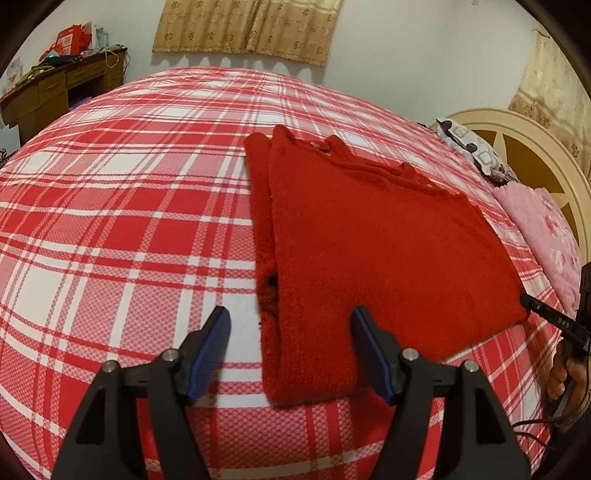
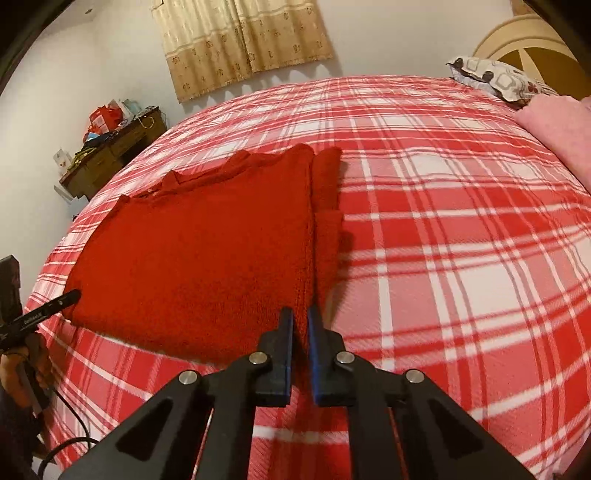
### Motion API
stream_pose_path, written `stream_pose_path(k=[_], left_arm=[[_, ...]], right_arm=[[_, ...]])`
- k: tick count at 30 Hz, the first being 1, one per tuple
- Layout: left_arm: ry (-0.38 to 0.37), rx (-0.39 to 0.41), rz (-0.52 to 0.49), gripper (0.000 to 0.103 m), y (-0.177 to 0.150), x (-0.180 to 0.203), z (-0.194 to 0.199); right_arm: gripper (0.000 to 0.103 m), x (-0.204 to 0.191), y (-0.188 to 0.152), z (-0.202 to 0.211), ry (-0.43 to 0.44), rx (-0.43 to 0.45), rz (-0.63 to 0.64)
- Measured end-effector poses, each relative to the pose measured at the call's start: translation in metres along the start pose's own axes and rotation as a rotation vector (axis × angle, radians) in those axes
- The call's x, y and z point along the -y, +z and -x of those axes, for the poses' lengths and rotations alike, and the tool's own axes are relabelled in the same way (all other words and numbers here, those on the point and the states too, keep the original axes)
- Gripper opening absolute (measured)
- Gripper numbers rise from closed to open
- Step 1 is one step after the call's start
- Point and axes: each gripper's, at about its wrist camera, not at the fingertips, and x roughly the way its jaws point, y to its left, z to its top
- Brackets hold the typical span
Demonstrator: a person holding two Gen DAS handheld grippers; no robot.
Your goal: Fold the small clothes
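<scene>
Red sweater [image 1: 369,258] lies flat on the red-and-white plaid bedspread [image 1: 110,221], centre-right of the left wrist view; in the right wrist view it fills the centre-left. One side is folded in, leaving a narrow strip of the fabric beside the main panel (a long seam line runs between them).

Left gripper [image 1: 290,345], bottom centre of its own view: jaws stand apart with nothing pressed between the blue pads; the sweater's near hem lies under and between them, the strip side showing in the gap.

Right gripper [image 2: 301,334], bottom centre of its view: jaws drawn nearly together at the sweater's near edge, right on the seam line. Whether any fabric is pinched between the pads cannot be told.

Surroundings: beige patterned curtain [image 1: 247,29] at top centre on a white wall; wooden desk [image 1: 55,88] piled with red bags at upper left; patterned pillow [image 1: 476,147] and pink floral bedding [image 1: 546,229] at right, against a cream headboard [image 1: 517,129]. A hand [image 2: 22,369] on the other gripper's handle shows at the left edge of the right wrist view, cable trailing below. Nothing lies on the sweater.
</scene>
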Motion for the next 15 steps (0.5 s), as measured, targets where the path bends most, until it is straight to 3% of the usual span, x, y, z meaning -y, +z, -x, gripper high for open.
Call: stream_pose_path(k=[7, 8, 9, 11, 13, 15], left_arm=[[0.013, 0.014, -0.004, 0.071, 0.001, 0.0, 0.006], [0.016, 0.029, -0.004, 0.071, 0.002, -0.002, 0.011], [0.023, 0.04, -0.008, 0.071, 0.003, -0.003, 0.014], [0.045, 0.059, -0.021, 0.074, 0.007, -0.008, 0.021], [0.063, 0.073, -0.018, 0.081, 0.013, -0.015, 0.024], [0.08, 0.078, -0.012, 0.081, 0.018, -0.023, 0.026]], right_arm=[[0.009, 0.008, -0.001, -0.003, 0.045, -0.033, -0.062], [0.018, 0.007, 0.0, 0.0, 0.046, -0.03, -0.063], [0.036, 0.005, 0.001, 0.005, 0.026, -0.016, -0.052], [0.051, -0.004, 0.004, 0.016, -0.013, 0.038, -0.013], [0.051, -0.017, 0.008, 0.025, -0.025, 0.073, 0.028], [0.051, -0.03, 0.011, 0.032, -0.029, 0.1, 0.061]])
